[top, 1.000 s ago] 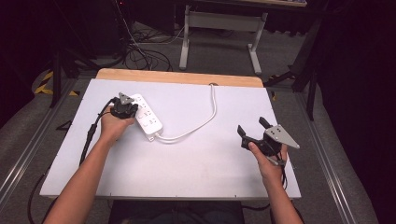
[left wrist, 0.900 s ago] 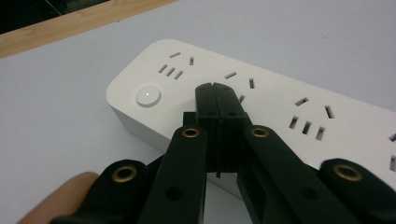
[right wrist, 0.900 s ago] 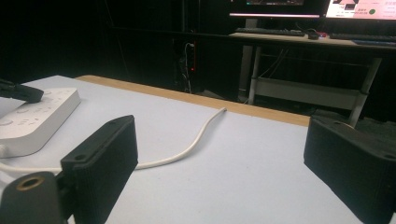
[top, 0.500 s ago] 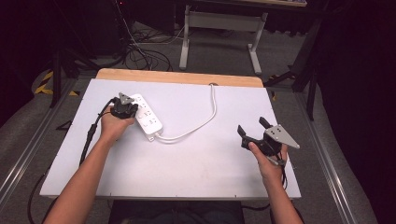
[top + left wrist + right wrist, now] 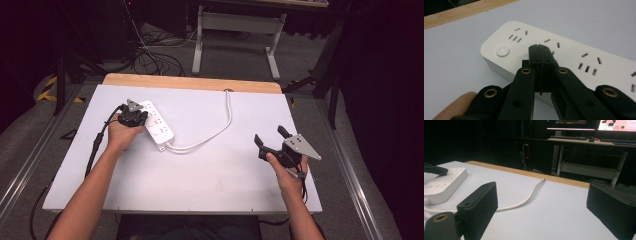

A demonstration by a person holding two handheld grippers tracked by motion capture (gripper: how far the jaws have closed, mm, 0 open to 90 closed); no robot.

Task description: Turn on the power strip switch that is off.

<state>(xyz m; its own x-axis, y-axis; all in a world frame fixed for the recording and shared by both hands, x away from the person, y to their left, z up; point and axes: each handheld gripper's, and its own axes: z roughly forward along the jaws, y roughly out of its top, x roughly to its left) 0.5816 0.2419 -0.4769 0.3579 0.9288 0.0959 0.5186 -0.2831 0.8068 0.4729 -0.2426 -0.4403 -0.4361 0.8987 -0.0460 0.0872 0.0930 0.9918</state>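
On the smooth white table (image 5: 210,170), a rounded power strip (image 5: 157,125)

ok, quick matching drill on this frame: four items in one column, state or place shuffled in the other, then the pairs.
Items
1. left gripper
2. right gripper
3. white plastic power strip
4. white round cord

States or places
A. jaws wide apart, nothing between them, over the near right of the table
B. curves from the strip's near end across the white table top to its far wooden edge
C. jaws pressed together, tips over the strip's socket face near the round button
D. lies flat on the table's left half

Pairs: 1-C, 2-A, 3-D, 4-B
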